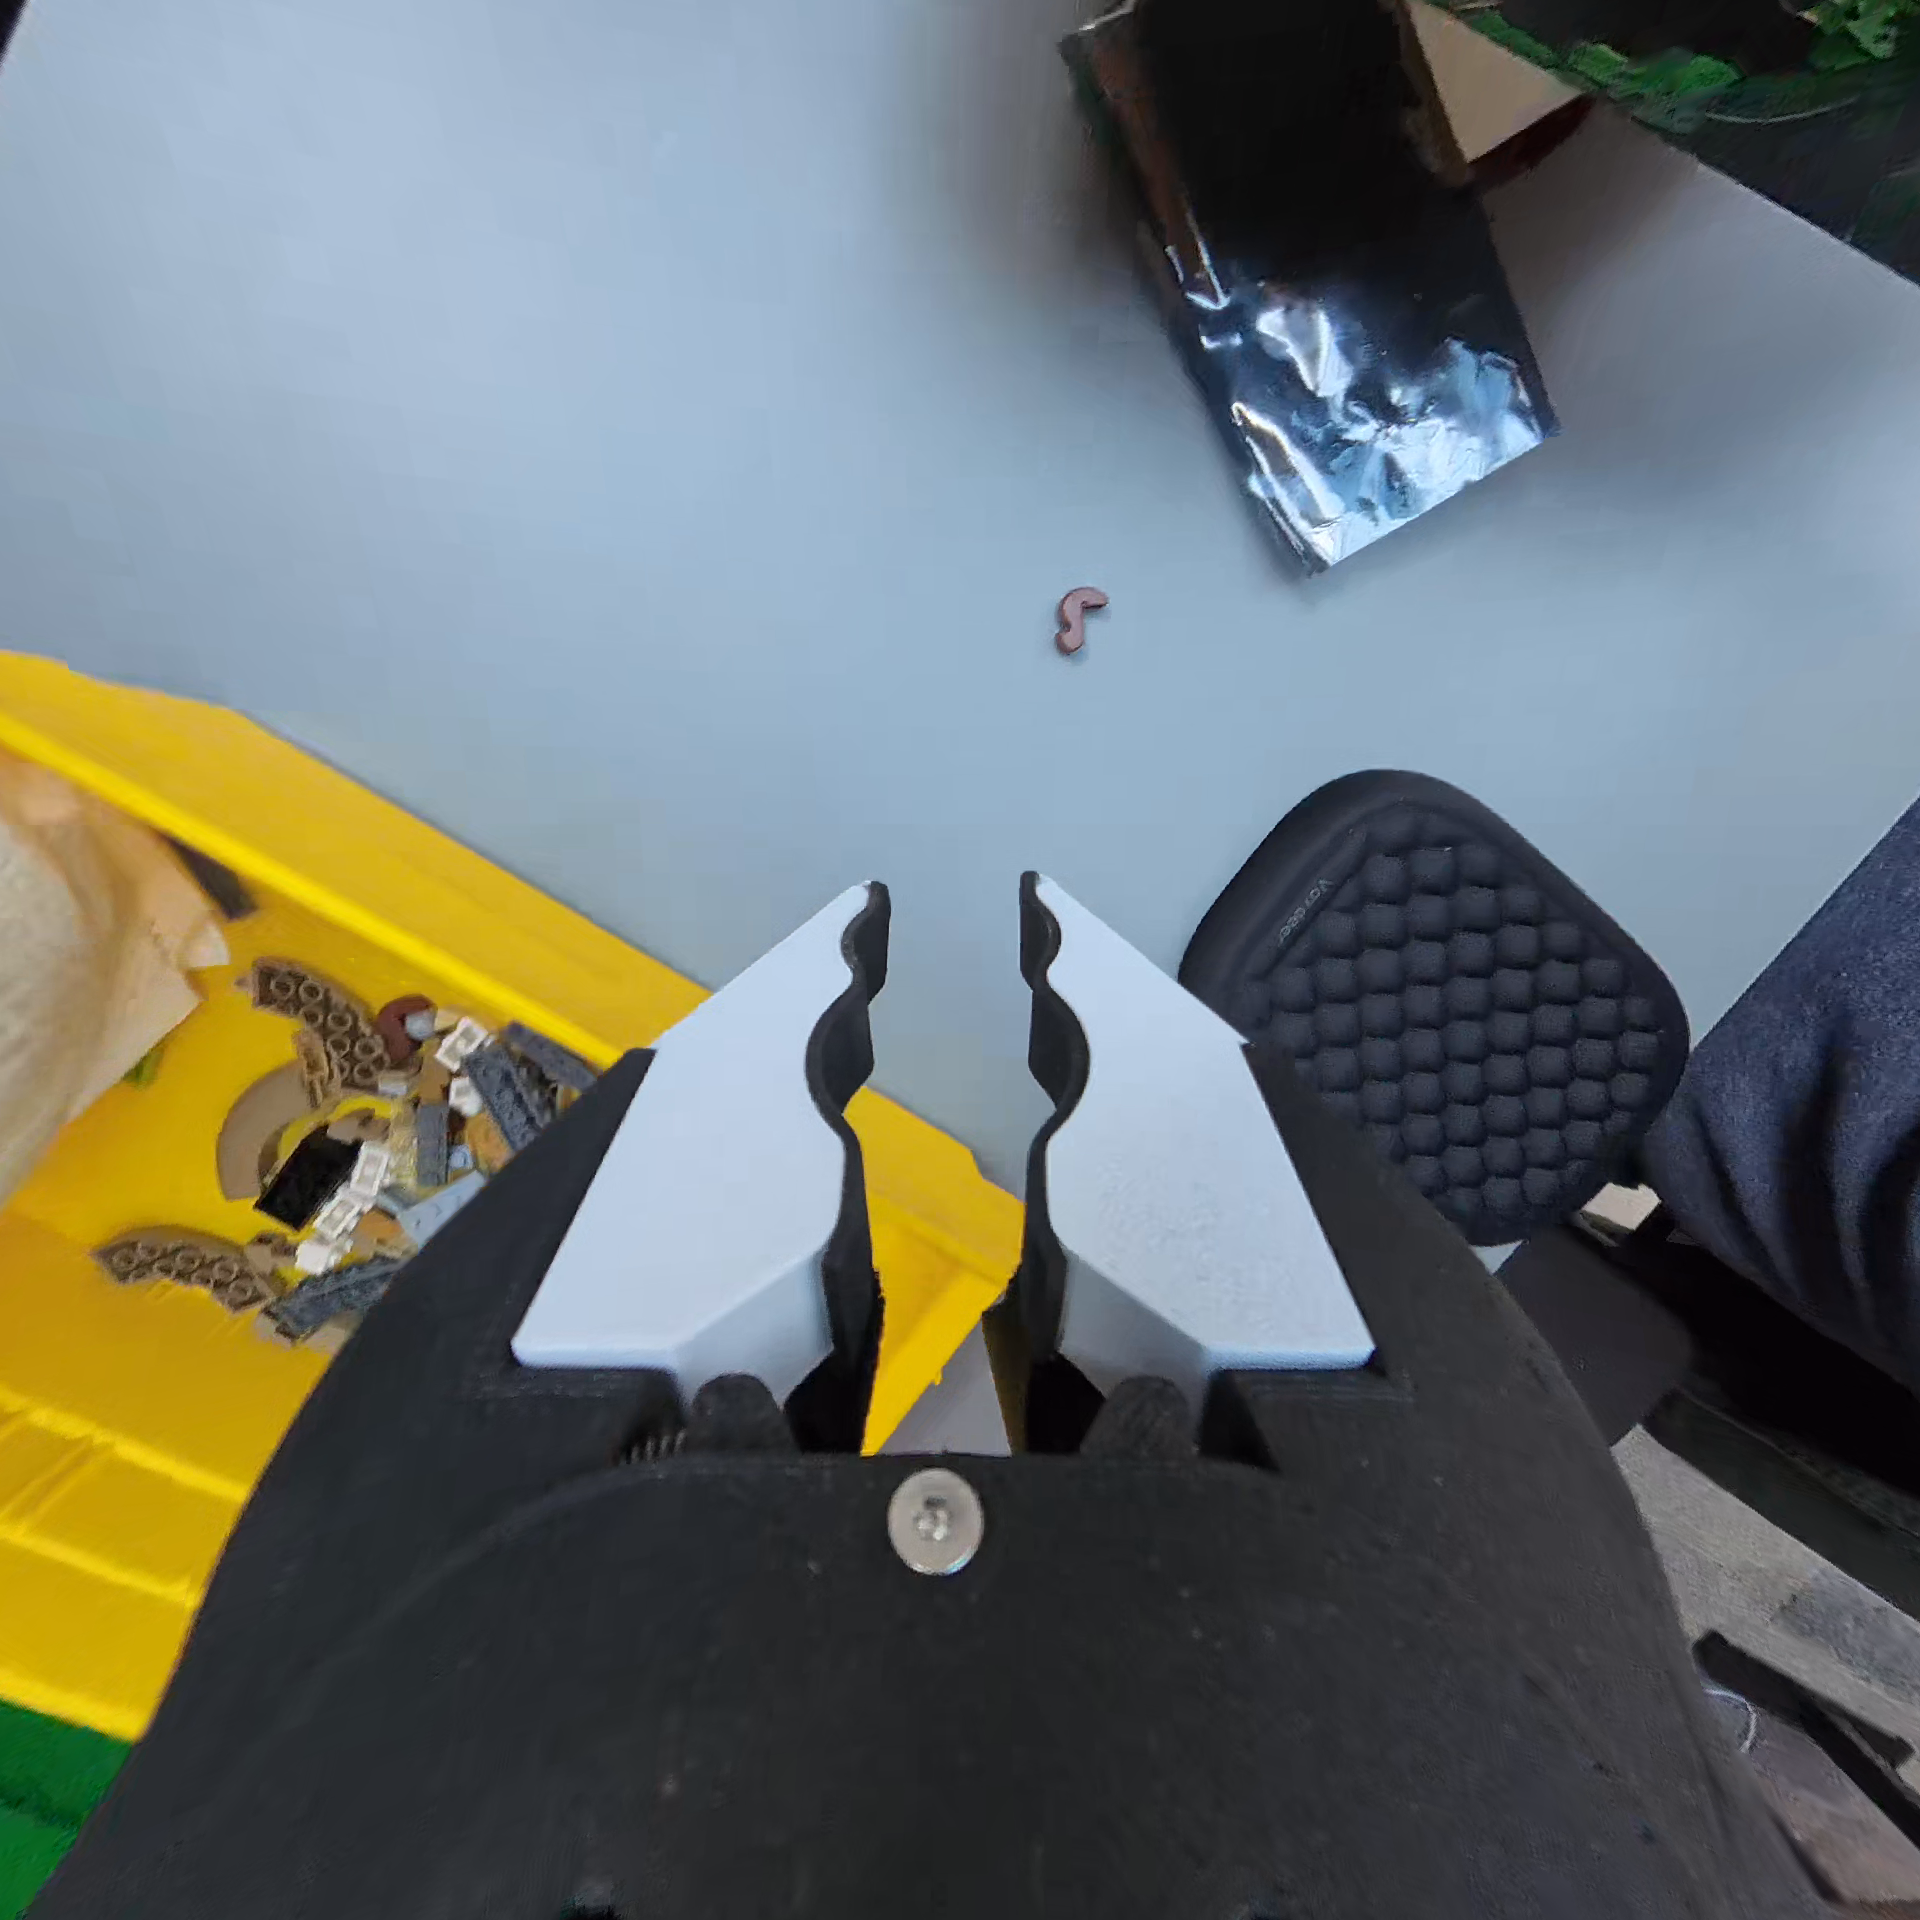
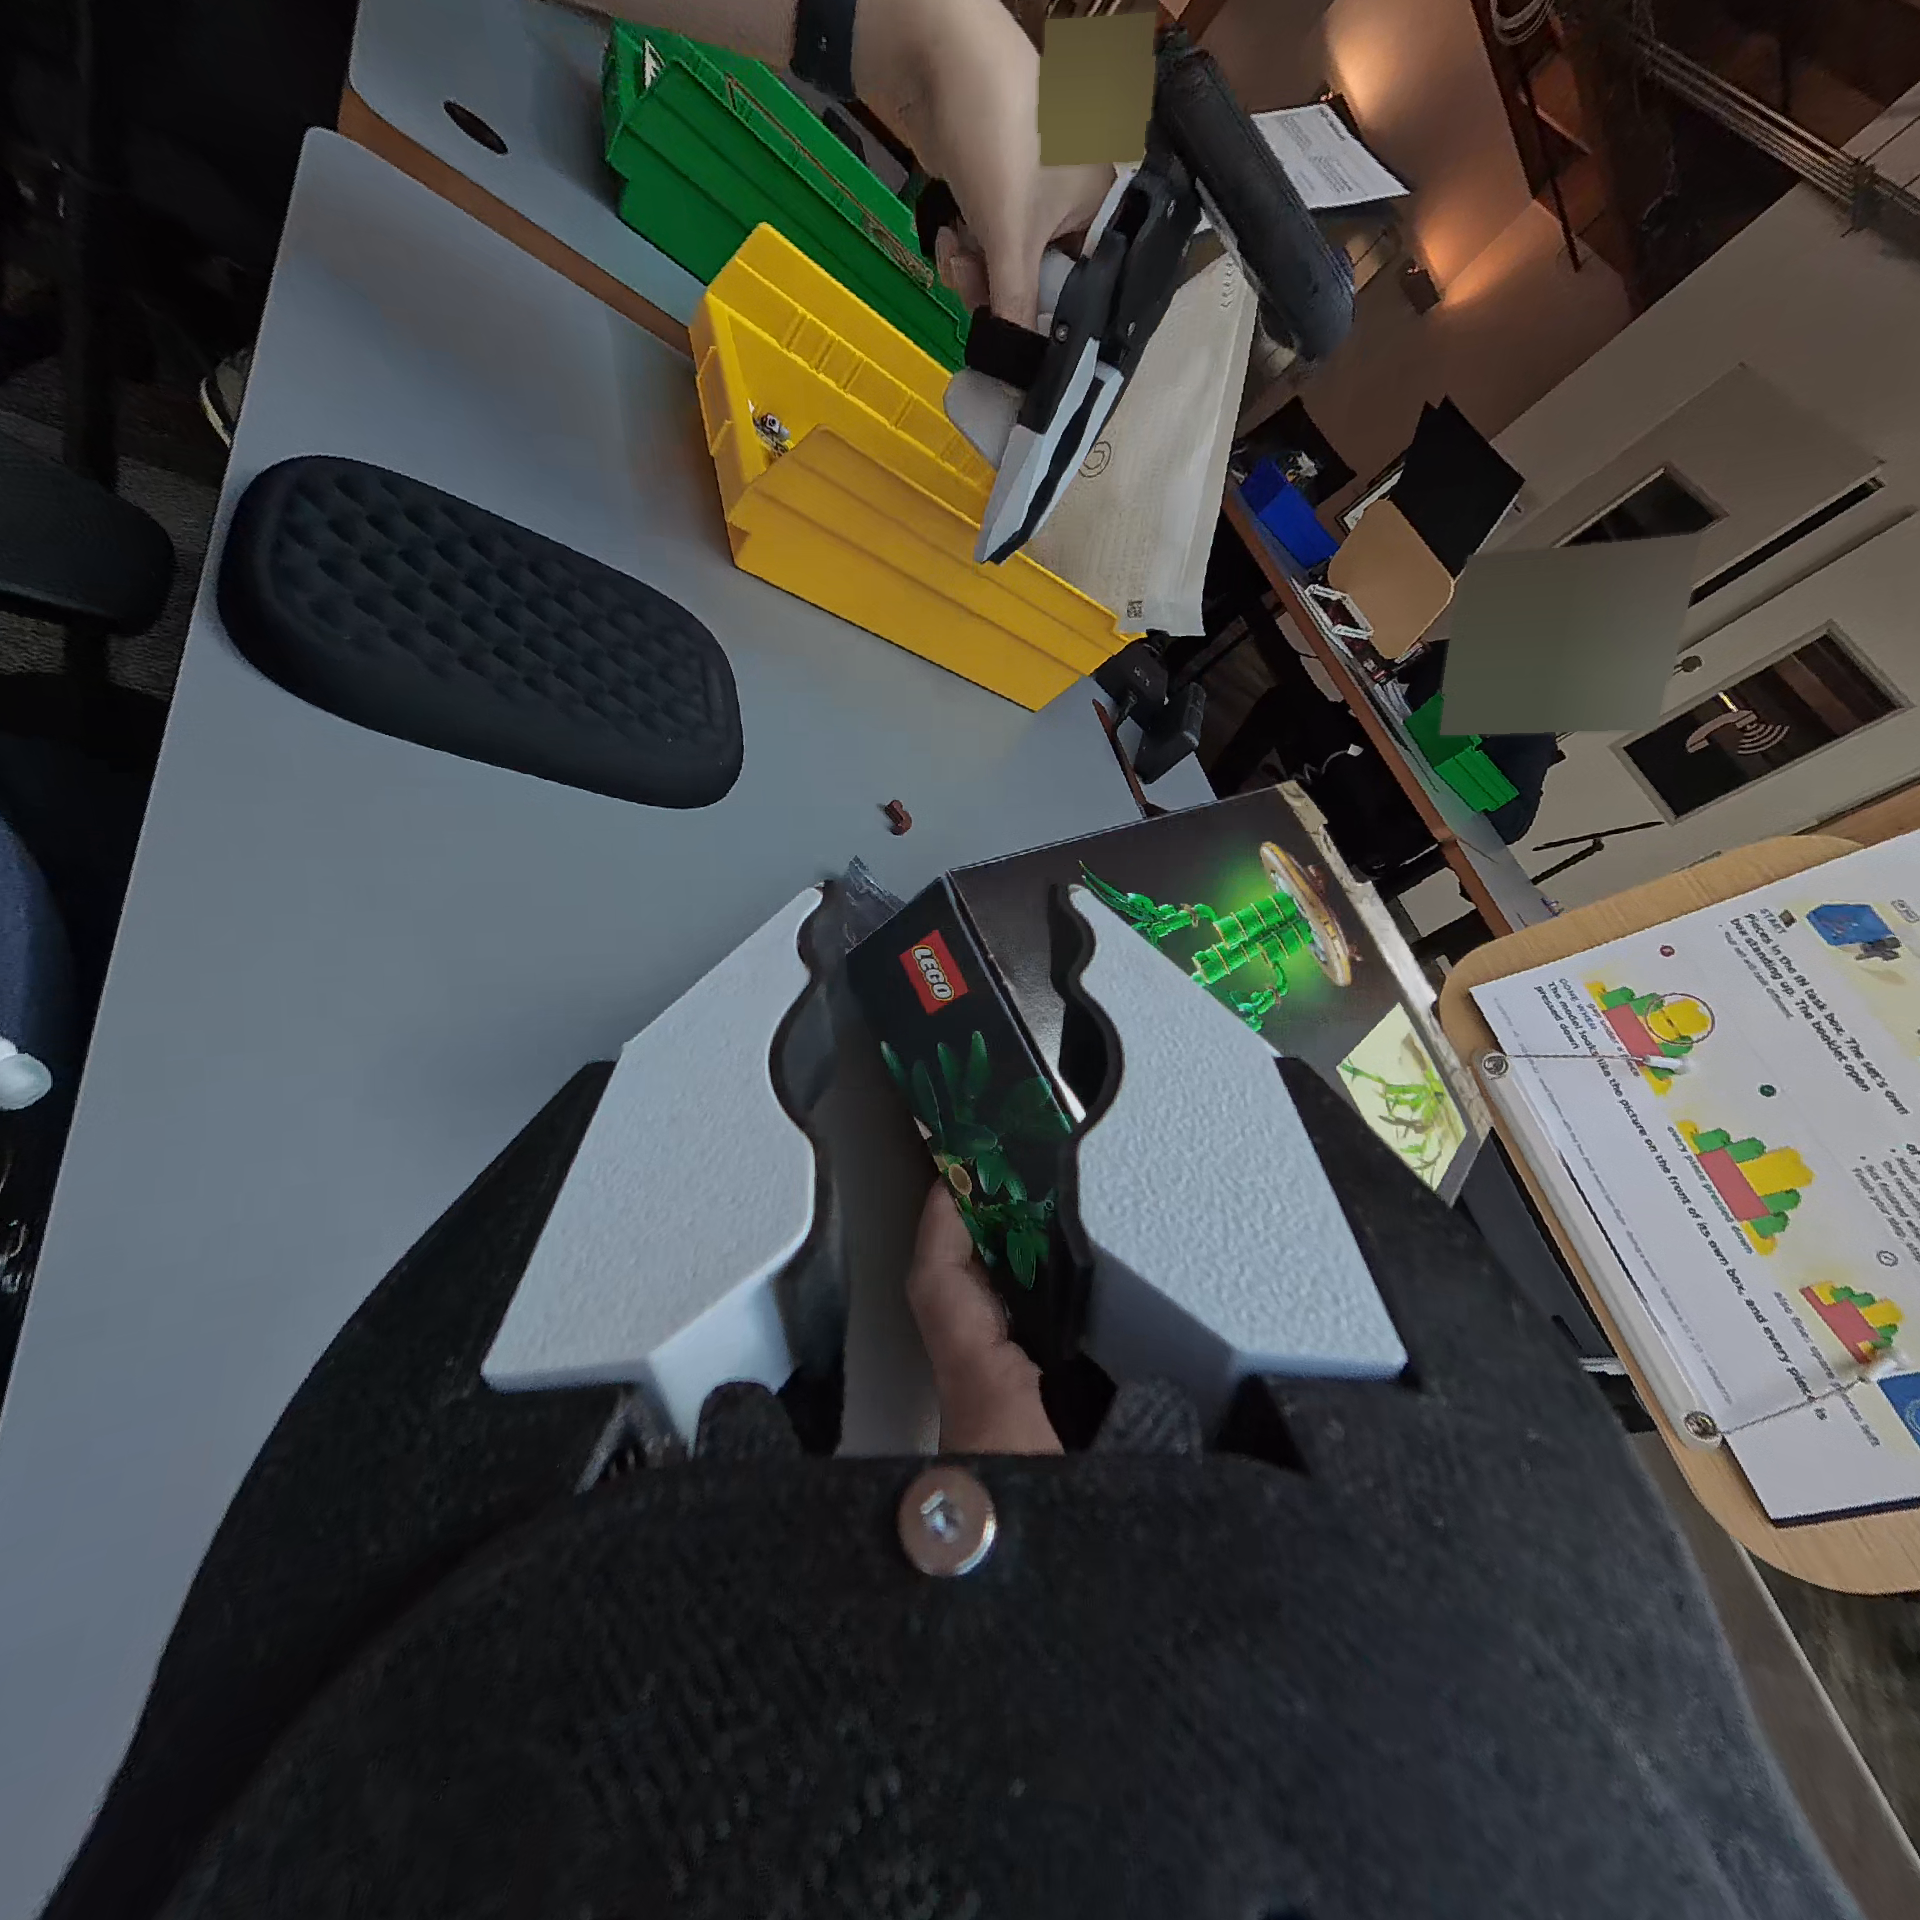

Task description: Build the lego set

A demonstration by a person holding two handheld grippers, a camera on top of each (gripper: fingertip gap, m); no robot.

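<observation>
My left gripper [image 1: 954, 891] is open and empty. It hovers over the grey table [image 1: 520, 416], just right of a yellow bin [image 1: 343, 831] holding several loose grey, tan and white Lego pieces [image 1: 364, 1122]. A small brown curved piece [image 1: 1081, 621] lies alone ahead of it and also shows in the right wrist view [image 2: 899, 818]. My right gripper [image 2: 945, 906] stands wide open around the dark Lego box [image 2: 966, 1039]; a hand [image 2: 977, 1340] holds the box's near end. The box and a shiny black bag [image 1: 1361, 416] show at the top of the left view.
A black padded rest [image 1: 1444, 1008] lies at the table's near edge, also in the right view [image 2: 468, 634]. Green bins [image 2: 727, 156] stand behind the yellow bin [image 2: 894, 582]. A paper bag [image 2: 1153, 468] hangs beside the left gripper [image 2: 1003, 530]. An instruction sheet [image 2: 1714, 1143] lies on a wooden side table. One gripper's finger ends stand about 30 cm off the other's.
</observation>
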